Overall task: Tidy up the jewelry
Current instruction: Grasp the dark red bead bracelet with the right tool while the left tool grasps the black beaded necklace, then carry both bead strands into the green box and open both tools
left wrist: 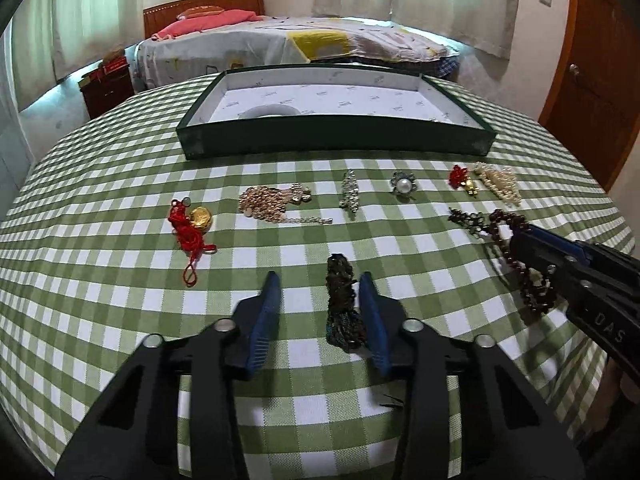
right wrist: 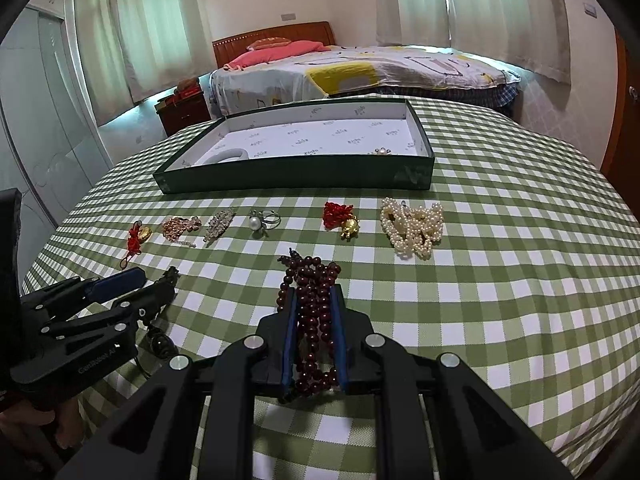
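Note:
A dark green tray (left wrist: 336, 138) with a white lining stands at the back of the checked table; it also shows in the right wrist view (right wrist: 296, 178). My left gripper (left wrist: 320, 284) is open, with a dark beaded piece (left wrist: 342, 304) lying between its fingers, against the right one. My right gripper (right wrist: 314, 296) is shut on a dark red bead bracelet (right wrist: 312, 304). A row of jewelry lies before the tray: a red cord with gold charm (left wrist: 192, 224), a rose-gold chain (left wrist: 272, 202), a crystal clip (left wrist: 350, 190), a pearl ring (left wrist: 404, 186), a red-and-gold charm (right wrist: 342, 218) and a pearl necklace (right wrist: 414, 226).
A white bangle (right wrist: 228, 156) and a small pearl brooch (right wrist: 382, 152) lie inside the tray. A dark filigree piece (left wrist: 468, 220) lies near the right gripper (left wrist: 520, 240). A bed (left wrist: 296, 42) stands behind the table, a wooden door (left wrist: 600, 80) at right.

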